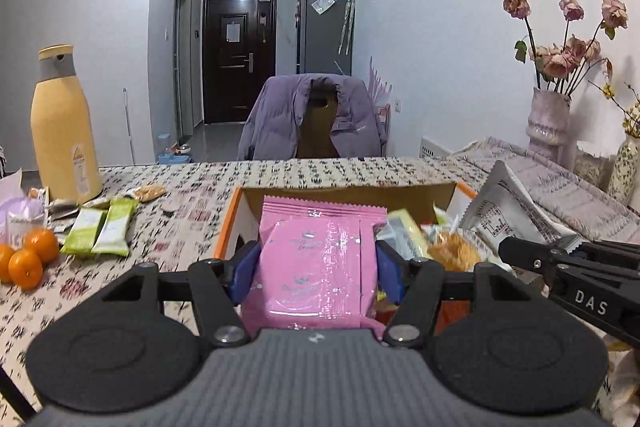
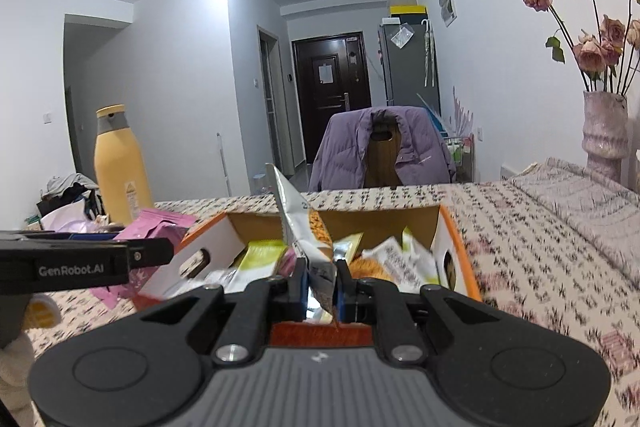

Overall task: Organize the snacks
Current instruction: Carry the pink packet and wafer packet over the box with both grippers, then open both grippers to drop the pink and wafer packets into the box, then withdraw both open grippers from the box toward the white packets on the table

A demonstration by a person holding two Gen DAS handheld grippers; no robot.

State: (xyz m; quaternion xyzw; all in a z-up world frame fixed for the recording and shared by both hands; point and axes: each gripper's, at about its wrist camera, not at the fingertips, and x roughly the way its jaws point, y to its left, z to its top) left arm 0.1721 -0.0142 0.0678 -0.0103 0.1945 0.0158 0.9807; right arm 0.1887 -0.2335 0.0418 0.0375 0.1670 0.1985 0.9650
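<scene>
My left gripper [image 1: 318,275] is shut on a pink snack packet [image 1: 320,259], held over the near left edge of an open cardboard box [image 1: 240,215] with orange rims. My right gripper [image 2: 320,283] is shut on a silver snack bag [image 2: 300,223] that stands on edge above the same box [image 2: 452,239]. The box holds several snack packs. In the left wrist view the silver bag [image 1: 508,207] and the right gripper's arm show at the right. In the right wrist view the pink packet [image 2: 160,227] and the left gripper's arm show at the left.
Two green snack bars [image 1: 100,231], other small packets and three oranges [image 1: 28,259] lie on the patterned tablecloth left of the box. A tall yellow bottle [image 1: 64,123] stands at the back left. A vase of dried roses [image 1: 548,123] stands at the right. A chair with a purple jacket [image 1: 316,115] is behind the table.
</scene>
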